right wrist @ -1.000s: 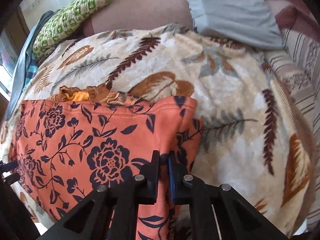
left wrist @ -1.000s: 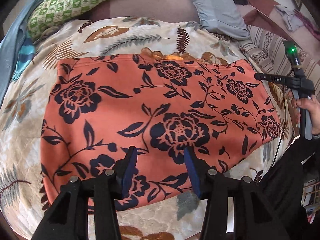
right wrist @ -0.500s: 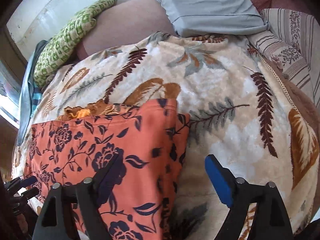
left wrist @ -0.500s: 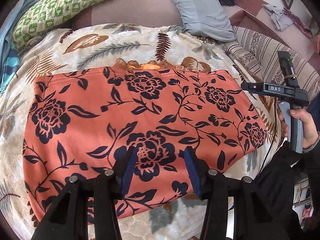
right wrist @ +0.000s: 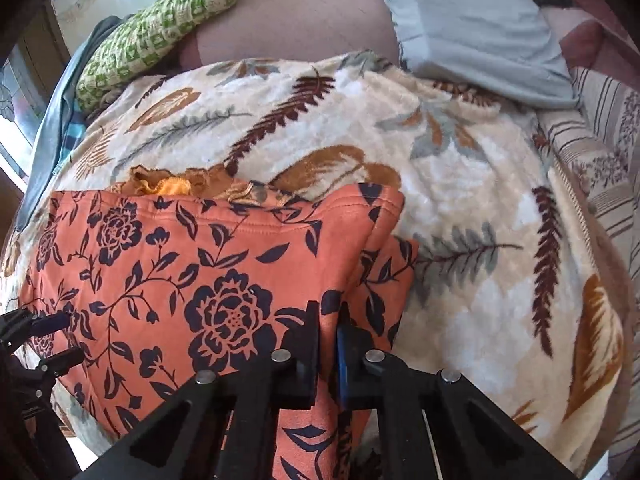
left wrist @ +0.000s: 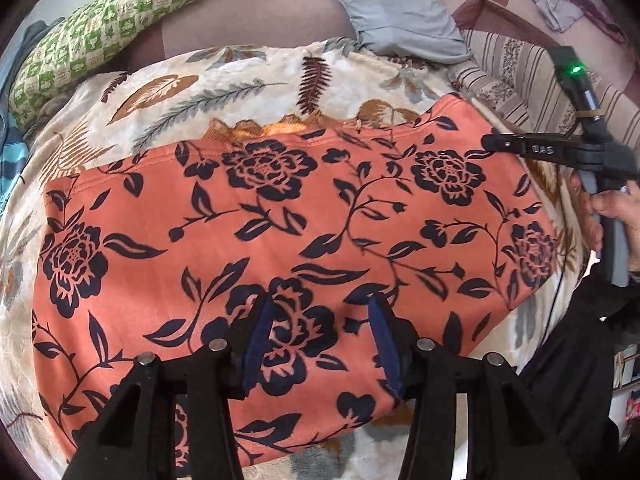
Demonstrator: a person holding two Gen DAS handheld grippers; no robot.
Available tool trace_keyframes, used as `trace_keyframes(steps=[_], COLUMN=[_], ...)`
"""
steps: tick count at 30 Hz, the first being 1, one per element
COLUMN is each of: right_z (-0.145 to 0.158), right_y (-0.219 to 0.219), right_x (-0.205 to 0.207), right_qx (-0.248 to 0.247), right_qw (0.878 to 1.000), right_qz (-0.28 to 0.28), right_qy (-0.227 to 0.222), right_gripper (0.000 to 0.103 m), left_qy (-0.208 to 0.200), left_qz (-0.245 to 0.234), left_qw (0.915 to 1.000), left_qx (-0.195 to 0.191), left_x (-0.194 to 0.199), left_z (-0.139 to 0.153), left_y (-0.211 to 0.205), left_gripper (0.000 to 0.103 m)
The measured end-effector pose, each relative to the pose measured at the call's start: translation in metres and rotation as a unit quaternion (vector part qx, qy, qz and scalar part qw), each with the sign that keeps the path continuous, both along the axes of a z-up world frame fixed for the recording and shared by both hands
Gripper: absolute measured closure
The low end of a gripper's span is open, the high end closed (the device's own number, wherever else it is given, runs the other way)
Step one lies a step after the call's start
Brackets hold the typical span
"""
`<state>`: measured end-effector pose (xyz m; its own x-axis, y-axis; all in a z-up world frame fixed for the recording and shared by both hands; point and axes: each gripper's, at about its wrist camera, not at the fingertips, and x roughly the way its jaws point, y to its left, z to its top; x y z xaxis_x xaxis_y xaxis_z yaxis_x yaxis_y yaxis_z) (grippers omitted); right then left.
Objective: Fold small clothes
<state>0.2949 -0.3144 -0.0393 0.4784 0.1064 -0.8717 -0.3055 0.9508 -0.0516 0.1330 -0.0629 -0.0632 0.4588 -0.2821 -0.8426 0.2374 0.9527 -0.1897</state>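
Left wrist view shows a bed covered by a cream blanket [left wrist: 248,80] with brown and grey leaves on it. An orange cloth with dark blue flowers [left wrist: 280,232] lies flat across the middle of the blanket and reaches down to the blanket's near edge. A bit of frilly orange-yellow fabric [left wrist: 280,128] peeks out from under the cloth's far edge. The left gripper [left wrist: 320,344] is over the near part of the cloth with its two fingers spread apart, pinching nothing.

At the far left corner of the bed lies a green and white checked pillow [left wrist: 104,28]. A grey-blue pillow [left wrist: 392,12] sits at the far edge. A striped cover [left wrist: 532,84] lies past the blanket's right edge.

Right wrist view shows the right gripper [right wrist: 328,344] at the cloth's right edge. Its fingers are pressed together, and they pinch a fold of the orange cloth that stands up between them. A hand [left wrist: 608,216] holds that gripper's grey handle.
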Motion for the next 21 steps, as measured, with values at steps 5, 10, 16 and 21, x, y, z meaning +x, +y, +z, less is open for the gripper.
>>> trace_keyframes(steps=[5,10,16,21], right_z=[-0.045,-0.025,0.026,-0.055], right_y=[-0.012,-0.027,-0.018,0.005], right_x=[0.018,0.011,-0.013,-0.013], right_qx=[-0.012,0.034,0.189,0.2], right_qw=[0.999,0.997,0.981,0.963], right_qz=[-0.024,-0.056,-0.027,-0.039], right_qy=[0.042,0.039,0.04,0.174], right_gripper=[0.097,0.092,0.092,0.048], left_qy=[0.037,0.013,0.02,0.059], left_qz=[-0.02,-0.032,0.017,0.024], left_qw=[0.9965,0.9976,0.9993,0.9972], left_qx=[0.072,0.06,0.027,0.037], left_x=[0.023,0.014,0.017,0.035], left_z=[-0.036,-0.015,-0.011,-0.023], left_y=[-0.032,-0.034,-0.007,-0.009], left_gripper=[0.045,0.043,0.043,0.04])
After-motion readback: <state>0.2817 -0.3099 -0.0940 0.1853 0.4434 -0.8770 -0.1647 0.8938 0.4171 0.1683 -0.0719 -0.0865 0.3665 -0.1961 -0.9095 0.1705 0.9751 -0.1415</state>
